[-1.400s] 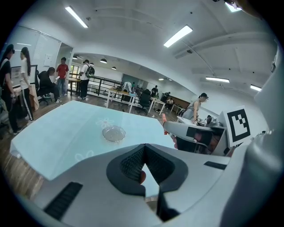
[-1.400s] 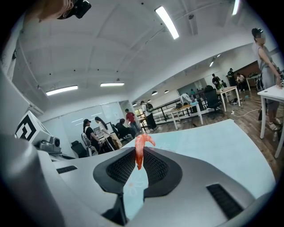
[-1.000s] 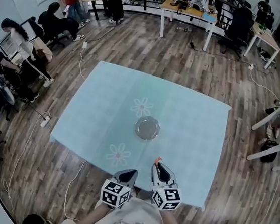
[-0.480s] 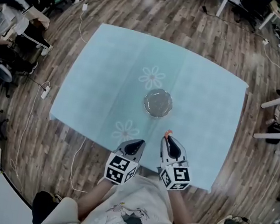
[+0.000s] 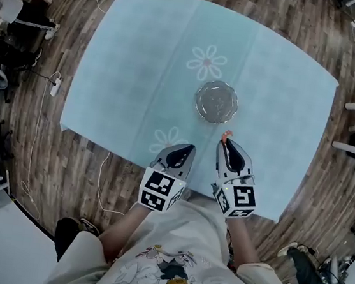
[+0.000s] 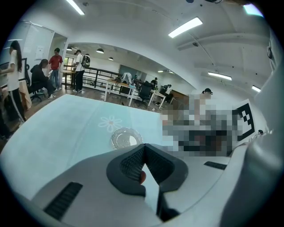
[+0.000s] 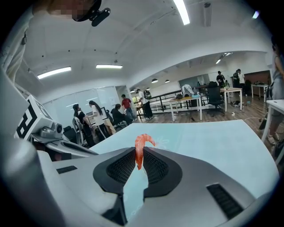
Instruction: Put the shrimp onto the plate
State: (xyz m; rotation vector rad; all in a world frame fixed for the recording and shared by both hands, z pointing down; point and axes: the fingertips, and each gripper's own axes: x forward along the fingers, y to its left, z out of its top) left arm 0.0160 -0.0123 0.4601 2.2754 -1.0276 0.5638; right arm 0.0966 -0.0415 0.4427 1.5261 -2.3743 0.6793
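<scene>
Two grippers sit over the near edge of the table (image 5: 129,68). Our right gripper (image 5: 227,143) clamps the shrimp (image 7: 140,150) upright, just short of the glass plate (image 5: 216,102) — our left gripper (image 5: 187,149) has its jaw tips pressed together.

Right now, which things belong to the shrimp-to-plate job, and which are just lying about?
Job: shrimp, clamped in the right gripper; glass plate.
Lying about: flower-print tablecloth; power strip and cable on the floor; left gripper, shut and idle.
</scene>
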